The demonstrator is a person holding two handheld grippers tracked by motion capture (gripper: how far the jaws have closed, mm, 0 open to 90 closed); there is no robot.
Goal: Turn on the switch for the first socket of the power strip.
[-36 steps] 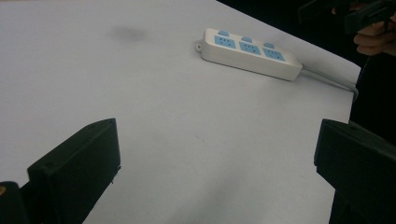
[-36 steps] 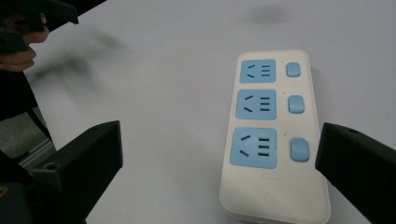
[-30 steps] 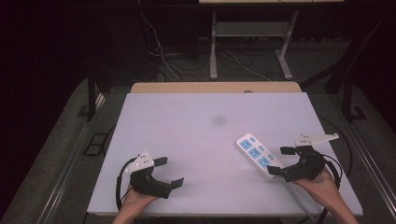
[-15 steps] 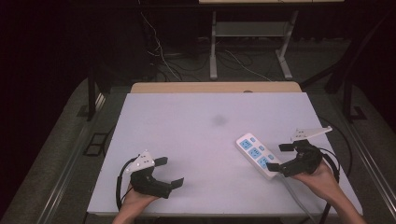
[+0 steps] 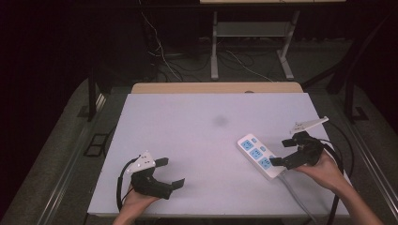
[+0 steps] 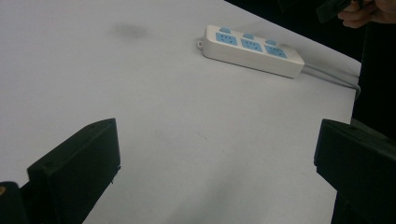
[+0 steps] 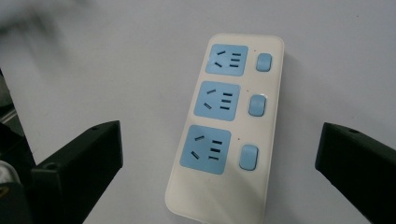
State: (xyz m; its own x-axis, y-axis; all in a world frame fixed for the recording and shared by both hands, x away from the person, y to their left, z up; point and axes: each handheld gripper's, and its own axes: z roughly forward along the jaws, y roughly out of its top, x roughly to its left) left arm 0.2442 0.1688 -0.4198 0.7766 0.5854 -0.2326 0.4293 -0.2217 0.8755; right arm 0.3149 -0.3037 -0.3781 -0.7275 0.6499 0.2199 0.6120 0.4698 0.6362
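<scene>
1. A white power strip (image 5: 261, 157) with three blue sockets and three blue switches lies flat near the right edge of the white table (image 5: 206, 136), set at a slant, its grey cord (image 5: 300, 199) running off toward the near right corner.
2. The right gripper (image 5: 288, 151), held in the person's right hand (image 5: 326, 171), hangs just beside the strip's near end, jaws spread wide apart; in the right gripper view the strip (image 7: 229, 121) lies between the two black jaws, touched by neither.
3. The left gripper (image 5: 165, 172), held in the left hand (image 5: 136, 199), sits close to the table's near left corner, well apart from the strip, its jaws likewise wide apart with nothing between them.
4. From the left gripper view, the power strip (image 6: 252, 50) shows far across the bare white surface, toward the table's right edge, with a faint grey smudge (image 6: 128, 31) on the surface to its left.
5. A cable (image 5: 121, 180) loops from the left gripper along the near left edge.
</scene>
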